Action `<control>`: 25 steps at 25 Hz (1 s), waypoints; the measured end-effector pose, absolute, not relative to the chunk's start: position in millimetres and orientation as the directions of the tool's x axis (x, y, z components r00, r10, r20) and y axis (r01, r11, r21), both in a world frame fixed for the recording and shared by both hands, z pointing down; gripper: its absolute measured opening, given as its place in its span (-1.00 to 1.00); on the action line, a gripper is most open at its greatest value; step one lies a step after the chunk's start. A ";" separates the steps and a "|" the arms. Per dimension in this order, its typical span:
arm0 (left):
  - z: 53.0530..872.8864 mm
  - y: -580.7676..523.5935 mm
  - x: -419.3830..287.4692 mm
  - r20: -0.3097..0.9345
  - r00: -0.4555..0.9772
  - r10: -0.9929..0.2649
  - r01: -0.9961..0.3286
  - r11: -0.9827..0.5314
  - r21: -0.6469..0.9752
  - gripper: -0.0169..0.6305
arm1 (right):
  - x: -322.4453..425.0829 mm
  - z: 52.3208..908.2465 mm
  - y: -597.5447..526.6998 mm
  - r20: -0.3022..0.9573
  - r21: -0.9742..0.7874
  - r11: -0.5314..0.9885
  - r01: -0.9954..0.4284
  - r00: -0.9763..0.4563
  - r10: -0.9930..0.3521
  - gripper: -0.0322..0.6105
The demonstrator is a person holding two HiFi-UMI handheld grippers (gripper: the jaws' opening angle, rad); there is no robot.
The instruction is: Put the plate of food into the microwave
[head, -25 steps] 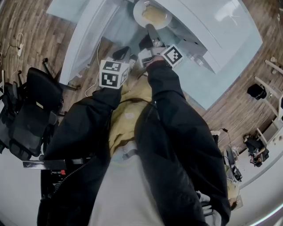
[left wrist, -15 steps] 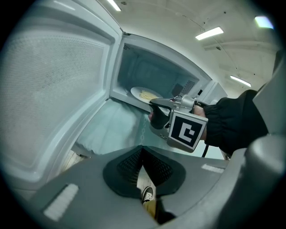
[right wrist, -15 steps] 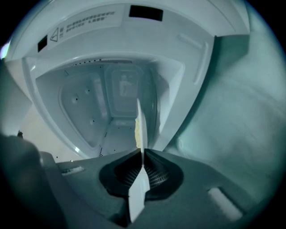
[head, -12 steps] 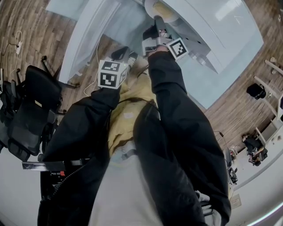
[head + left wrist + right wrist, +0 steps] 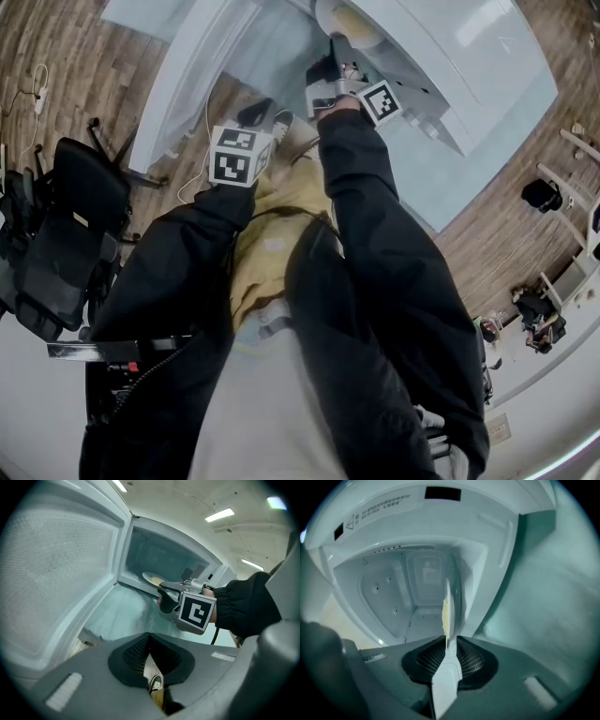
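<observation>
A round white plate of yellow food (image 5: 349, 19) is at the mouth of the boxy white microwave (image 5: 441, 52), which stands on a pale bench (image 5: 487, 141). The right gripper (image 5: 330, 52), on a black-sleeved arm, reaches to the microwave's opening. Its jaws are opening with the plate's near rim between them. The left gripper (image 5: 255, 114) hangs in front of the microwave, beside its open door (image 5: 183, 66). A black office chair (image 5: 56, 234) stands on the wooden floor (image 5: 56, 56), well left of the microwave.
</observation>
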State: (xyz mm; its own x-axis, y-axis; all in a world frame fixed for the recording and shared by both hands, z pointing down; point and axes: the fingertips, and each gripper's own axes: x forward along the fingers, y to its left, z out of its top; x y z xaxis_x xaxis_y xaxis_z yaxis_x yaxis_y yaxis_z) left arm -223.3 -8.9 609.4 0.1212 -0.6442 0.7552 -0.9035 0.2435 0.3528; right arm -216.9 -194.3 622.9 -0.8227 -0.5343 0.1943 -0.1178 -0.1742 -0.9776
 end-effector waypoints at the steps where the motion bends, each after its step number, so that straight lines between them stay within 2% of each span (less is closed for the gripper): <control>1: 608.8 -9.5 -223.1 0.754 0.121 -0.645 -0.904 0.242 0.352 -0.95 | -216.6 623.2 -191.4 0.191 -0.978 -0.173 -0.115 -0.827 -0.528 -0.72; 6: 603.8 -13.8 -220.7 0.747 0.121 -0.654 -0.910 0.227 0.346 -0.95 | -215.1 616.9 -167.6 0.178 -0.983 -0.124 -0.135 -0.869 -0.461 -0.71; 10: 594.1 -22.8 -216.6 0.733 0.122 -0.669 -0.917 0.206 0.341 -0.95 | -211.2 602.0 -140.3 0.185 -0.982 -0.050 -0.179 -0.902 -0.390 -0.80; 12: 586.8 -29.9 -211.2 0.723 0.126 -0.679 -0.922 0.189 0.339 -0.95 | -205.0 594.5 -128.7 0.189 -0.980 -0.012 -0.199 -0.909 -0.370 -0.91; 17: 563.5 -46.2 -202.4 0.689 0.136 -0.711 -0.928 0.152 0.340 -0.95 | -191.1 567.7 -108.8 0.187 -0.968 0.094 -0.231 -0.923 -0.337 -0.91; 25: 509.0 -84.4 -184.4 0.600 0.143 -0.787 -0.945 0.071 0.318 -0.95 | -164.7 507.2 -118.0 0.175 -0.889 0.355 -0.288 -0.932 -0.318 -0.92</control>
State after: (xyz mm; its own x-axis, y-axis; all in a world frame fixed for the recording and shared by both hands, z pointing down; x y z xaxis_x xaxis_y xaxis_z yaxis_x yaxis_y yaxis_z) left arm -184.4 -84.4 509.0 0.1426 -0.7872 0.6000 -0.9454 0.0712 0.3180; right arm -164.7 -118.0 507.2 -0.9319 -0.3180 0.1747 -0.2879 0.3551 -0.8894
